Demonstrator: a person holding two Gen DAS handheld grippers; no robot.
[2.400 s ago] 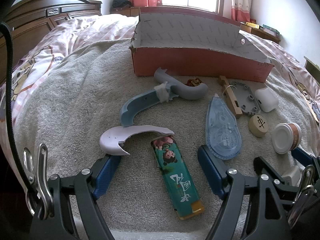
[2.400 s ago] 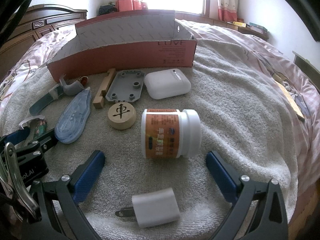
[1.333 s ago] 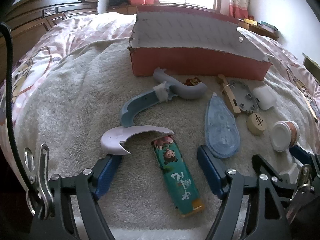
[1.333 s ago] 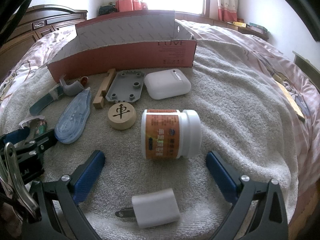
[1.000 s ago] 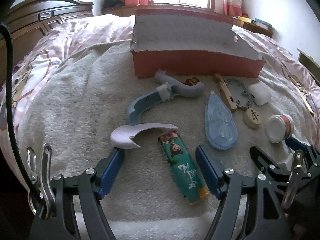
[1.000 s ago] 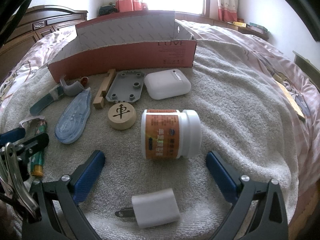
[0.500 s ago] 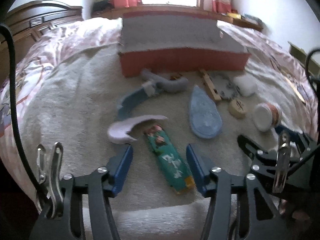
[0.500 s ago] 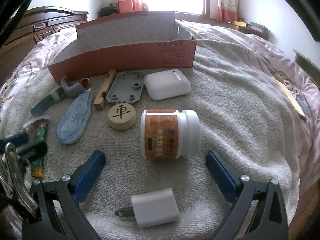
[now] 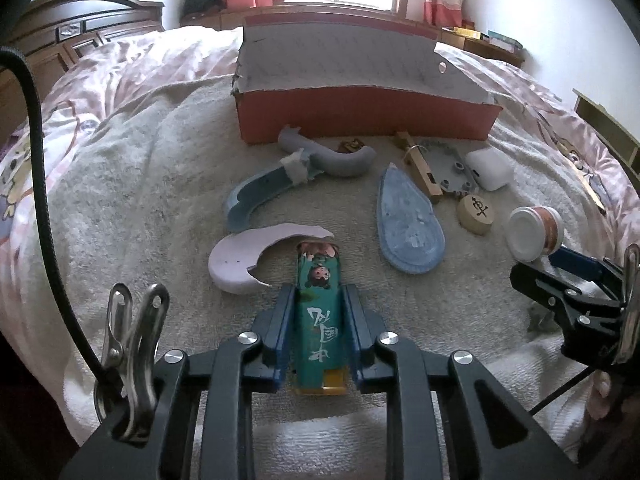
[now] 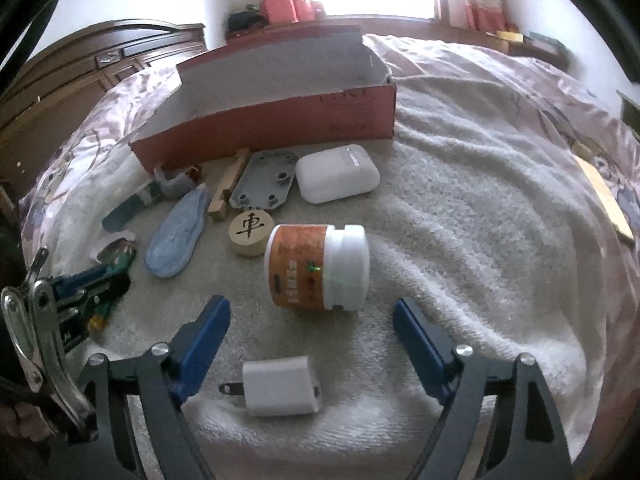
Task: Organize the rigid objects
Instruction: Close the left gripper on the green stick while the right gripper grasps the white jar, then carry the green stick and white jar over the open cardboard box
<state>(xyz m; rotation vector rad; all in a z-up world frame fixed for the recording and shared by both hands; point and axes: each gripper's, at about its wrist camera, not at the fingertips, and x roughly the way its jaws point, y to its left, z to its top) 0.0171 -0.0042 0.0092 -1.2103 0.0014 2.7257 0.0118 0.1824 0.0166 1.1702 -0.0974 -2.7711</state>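
Note:
A teal lighter [image 9: 319,280] with a cartoon print lies on the towel, and my left gripper [image 9: 319,296] is shut on its sides. In the right wrist view the same gripper [image 10: 92,284] shows at the far left. My right gripper [image 10: 311,320] has its jaws closing but still wide apart. A white plug adapter [image 10: 282,386] lies between its fingers, untouched. An orange-labelled white jar [image 10: 316,266] lies on its side just beyond the fingertips. The red cardboard box [image 9: 360,112] stands open at the back.
Scattered on the towel are a wooden chess piece [image 10: 251,234], a white earbud case [image 10: 338,178], a grey plate [image 10: 264,178], a wooden stick [image 10: 228,188], a blue teardrop case [image 9: 410,228], a white crescent shard [image 9: 240,260] and a curved blue-grey handle [image 9: 280,176]. A dark headboard stands at the left.
My left jaws have closed from wide apart onto the teal lighter. The right jaws have narrowed a little and that view has tilted slightly.

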